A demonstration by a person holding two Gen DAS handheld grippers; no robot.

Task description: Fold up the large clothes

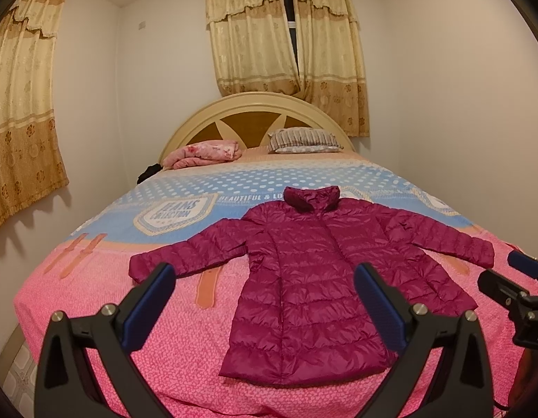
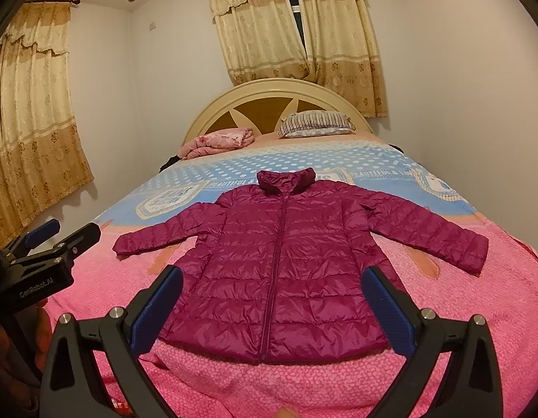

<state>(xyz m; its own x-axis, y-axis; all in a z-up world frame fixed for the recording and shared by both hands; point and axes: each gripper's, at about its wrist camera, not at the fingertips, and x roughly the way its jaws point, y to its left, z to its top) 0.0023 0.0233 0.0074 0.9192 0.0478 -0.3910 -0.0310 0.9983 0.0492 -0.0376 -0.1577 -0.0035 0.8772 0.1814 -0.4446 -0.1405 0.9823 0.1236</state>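
And here's the magenta puffer jacket (image 2: 279,244), spread flat and zipped near the foot edge of the bed (image 2: 478,313), collar toward the headboard (image 2: 265,92), both sleeves stretched out toward the side edges. The left gripper (image 1: 265,299) hovers above the foot edge, jaws wide apart, holding nothing. The right gripper (image 2: 274,299) hangs beside it, equally wide, empty too. Up at the head end: a striped pillow (image 2: 316,123) and a folded pink blanket (image 2: 220,141).
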